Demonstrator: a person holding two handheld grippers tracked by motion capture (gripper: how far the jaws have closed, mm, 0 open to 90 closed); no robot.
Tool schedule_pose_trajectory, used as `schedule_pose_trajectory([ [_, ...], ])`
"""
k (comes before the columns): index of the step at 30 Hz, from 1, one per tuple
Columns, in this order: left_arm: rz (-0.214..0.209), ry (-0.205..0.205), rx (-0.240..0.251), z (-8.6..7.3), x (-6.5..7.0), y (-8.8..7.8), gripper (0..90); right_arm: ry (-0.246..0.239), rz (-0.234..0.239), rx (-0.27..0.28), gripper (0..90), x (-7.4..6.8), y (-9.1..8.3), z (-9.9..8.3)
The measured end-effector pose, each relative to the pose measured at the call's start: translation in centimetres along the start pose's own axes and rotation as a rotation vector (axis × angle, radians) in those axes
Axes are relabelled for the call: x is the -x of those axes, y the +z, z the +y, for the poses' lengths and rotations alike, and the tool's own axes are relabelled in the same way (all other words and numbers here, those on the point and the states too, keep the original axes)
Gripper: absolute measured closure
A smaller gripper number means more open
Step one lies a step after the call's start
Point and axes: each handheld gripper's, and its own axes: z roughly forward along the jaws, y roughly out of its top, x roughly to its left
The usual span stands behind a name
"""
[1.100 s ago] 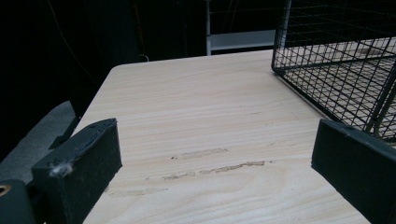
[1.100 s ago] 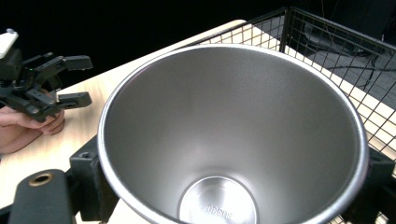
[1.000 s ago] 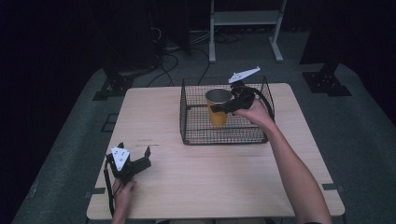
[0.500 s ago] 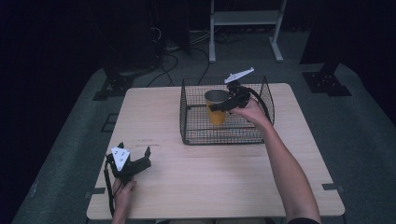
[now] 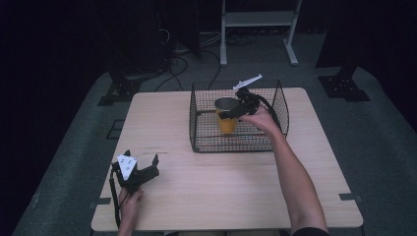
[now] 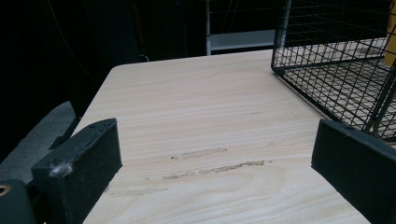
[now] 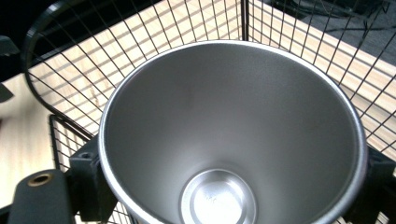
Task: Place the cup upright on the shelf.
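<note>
Cup (image 5: 226,118), orange outside and steel inside, sits clamped between the jaws of your right hand-held gripper (image 5: 235,111), one jaw pressing each side just under the rim (image 7: 233,46). It hangs upright inside the black wire basket (image 5: 206,142), which stands on the tabletop (image 5: 236,187) toward 12 o'clock. Your left hand-held gripper (image 5: 142,164) rests near the 7 o'clock corner, well apart from the basket, its jaws spread wide with bare wood between them. From there the basket's corner (image 6: 299,79) lies toward 2 o'clock.
</note>
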Motion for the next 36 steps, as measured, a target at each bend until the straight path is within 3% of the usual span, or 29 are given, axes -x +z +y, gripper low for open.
schedule_pose_trajectory([
  [4,0.001,-0.002,0.0,0.0,0.0,0.0,0.8,-0.009,-0.02,-0.026,12.6,0.2,0.5,-0.1],
  [17,0.0,-0.004,0.002,0.0,0.0,0.0,0.8,0.003,-0.029,-0.03,11.3,0.6,1.3,-0.3],
  [23,-0.001,-0.004,0.002,0.0,0.0,0.0,0.8,-0.033,-0.055,-0.084,10.6,0.4,1.9,-0.4],
  [36,-0.002,-0.001,0.002,0.0,0.0,0.0,0.8,-0.07,-0.068,-0.094,7.5,-0.1,2.0,-0.4],
])
